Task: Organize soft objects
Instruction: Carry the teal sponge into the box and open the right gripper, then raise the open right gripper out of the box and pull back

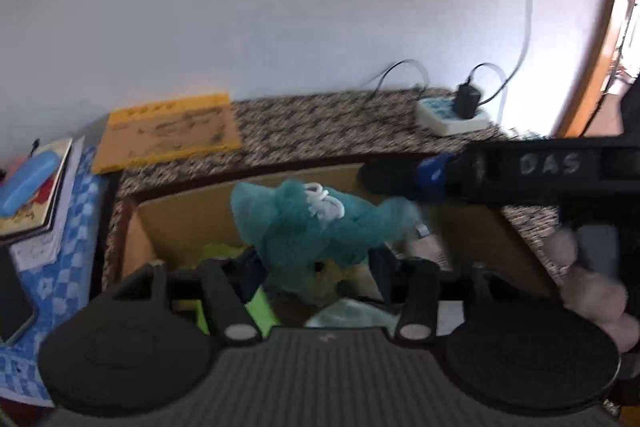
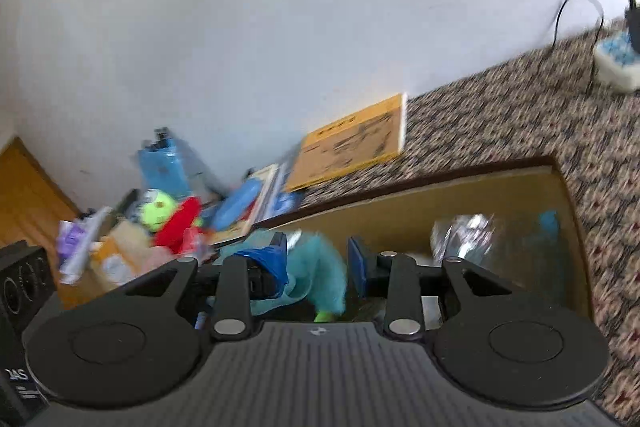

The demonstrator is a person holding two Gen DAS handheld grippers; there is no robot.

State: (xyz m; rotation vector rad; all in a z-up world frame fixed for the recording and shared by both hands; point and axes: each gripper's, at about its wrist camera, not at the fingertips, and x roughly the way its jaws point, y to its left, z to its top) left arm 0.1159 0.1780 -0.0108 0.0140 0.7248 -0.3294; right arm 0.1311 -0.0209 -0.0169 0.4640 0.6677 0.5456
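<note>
A teal mesh bath sponge [image 1: 316, 227] with a white cord hangs over an open cardboard box [image 1: 180, 215]. My left gripper [image 1: 316, 267] has its fingers on either side of the sponge's lower part and looks shut on it. My right gripper [image 1: 404, 175] reaches in from the right and touches the sponge's upper right edge. In the right wrist view the sponge [image 2: 320, 271] sits between the blue-padded fingers of my right gripper [image 2: 320, 259], whose jaws stand apart. The box [image 2: 460, 195] lies below.
A yellow booklet [image 1: 168, 131] and a white power strip [image 1: 452, 115] with a black plug lie on the patterned cloth. Books and a blue case [image 1: 28, 183] are at the left. A pile holds a red toy [image 2: 180, 223] and a green ball [image 2: 158, 209]. Pink plush [image 1: 592, 287] is at the right.
</note>
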